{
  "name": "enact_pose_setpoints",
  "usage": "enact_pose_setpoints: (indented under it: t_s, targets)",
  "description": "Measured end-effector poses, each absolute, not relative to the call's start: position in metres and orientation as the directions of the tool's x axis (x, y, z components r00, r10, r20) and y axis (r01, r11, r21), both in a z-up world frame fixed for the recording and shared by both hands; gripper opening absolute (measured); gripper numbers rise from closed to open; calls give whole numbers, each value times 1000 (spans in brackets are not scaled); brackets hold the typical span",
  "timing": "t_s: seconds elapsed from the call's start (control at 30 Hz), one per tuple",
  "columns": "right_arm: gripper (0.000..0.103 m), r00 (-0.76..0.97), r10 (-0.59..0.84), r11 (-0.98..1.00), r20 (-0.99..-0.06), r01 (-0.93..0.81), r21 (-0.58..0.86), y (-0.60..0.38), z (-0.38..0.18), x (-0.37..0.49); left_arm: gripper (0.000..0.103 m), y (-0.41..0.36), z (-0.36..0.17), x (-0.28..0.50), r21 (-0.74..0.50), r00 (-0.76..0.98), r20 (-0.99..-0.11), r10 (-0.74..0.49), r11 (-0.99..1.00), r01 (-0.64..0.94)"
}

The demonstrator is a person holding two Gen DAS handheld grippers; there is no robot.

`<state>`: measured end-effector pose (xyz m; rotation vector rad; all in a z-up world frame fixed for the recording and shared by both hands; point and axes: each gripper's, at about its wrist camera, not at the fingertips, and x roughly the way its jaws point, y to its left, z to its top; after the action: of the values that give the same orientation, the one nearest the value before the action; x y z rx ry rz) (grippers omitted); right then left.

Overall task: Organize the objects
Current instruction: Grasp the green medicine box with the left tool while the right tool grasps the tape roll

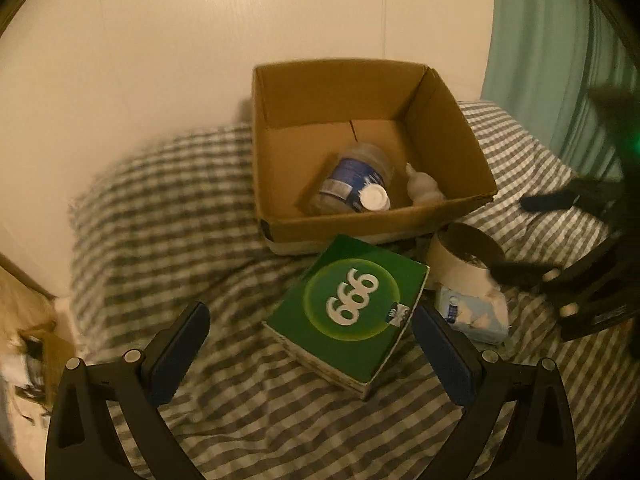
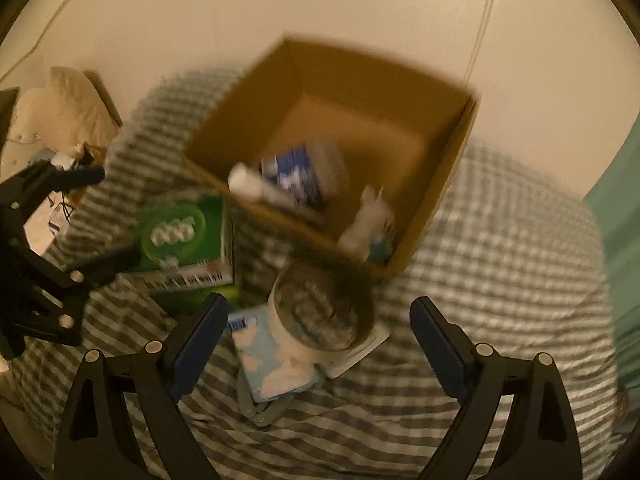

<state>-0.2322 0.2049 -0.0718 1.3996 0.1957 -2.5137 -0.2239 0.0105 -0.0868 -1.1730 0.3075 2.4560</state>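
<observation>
An open cardboard box stands on a grey checked bedspread. A plastic bottle with a blue label and a small white object lie inside. A green box marked 999 lies just in front. My left gripper is open, its fingers on either side of the green box and a little short of it. A roll of tape rests on a light blue tissue pack. My right gripper is open around the roll and pack.
A cream wall rises right behind the box. A green curtain hangs at the right. Metal pliers lie under the tissue pack. Clutter and a pale bag sit off the bed's left edge. The right wrist view is blurred.
</observation>
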Motion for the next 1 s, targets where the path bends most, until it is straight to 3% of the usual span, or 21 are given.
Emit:
enact_pose_setpoints:
  t_s: [0.37, 0.47, 0.67, 0.73, 0.87, 1.0]
  targets:
    - [93, -377, -229, -973, -898, 104, 205, 237, -115, -261, 103, 26, -110, -228, 21, -520, -804, 289, -860, -510]
    - [93, -368, -231, -973, -901, 115, 202, 234, -118, -263, 103, 31, -113, -231, 61, -541, -798, 267, -856, -513]
    - [91, -350, -228, -972, -909, 139, 190, 223, -125, -265, 103, 33, -120, -241, 18, -509, -806, 300, -849, -529]
    - [84, -341, -224, -972, -913, 146, 184, 222, -128, -267, 103, 35, -122, -242, 16, -501, -811, 302, -844, -535]
    - [84, -334, -228, -970, -915, 157, 185, 220, -130, -268, 103, 40, -127, -244, 9, -483, -824, 295, -846, -532]
    - [83, -344, -218, -967, -913, 199, 156, 219, -124, -262, 97, 43, -129, -244, -1, -472, -833, 289, -853, -521]
